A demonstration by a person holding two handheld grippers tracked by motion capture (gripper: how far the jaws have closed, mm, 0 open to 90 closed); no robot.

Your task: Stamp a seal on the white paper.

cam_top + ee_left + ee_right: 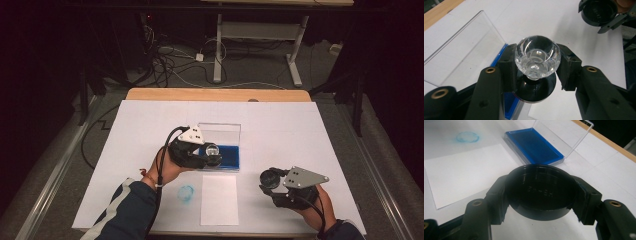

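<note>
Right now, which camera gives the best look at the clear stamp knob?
The left gripper view: the clear stamp knob sits close and sharp, clamped in the left claw above the stamp's black base. In the high view it is a small glint over the blue ink pad.

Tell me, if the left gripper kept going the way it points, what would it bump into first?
Probably the blue ink pad. The left gripper, shut on a clear-knobbed stamp, points down and toward the pad's open case, with the stamp's black base already over the pad's near edge. Depth is hard to judge.

Left gripper (212, 154) and right gripper (270, 179), jaws clamped.
</note>
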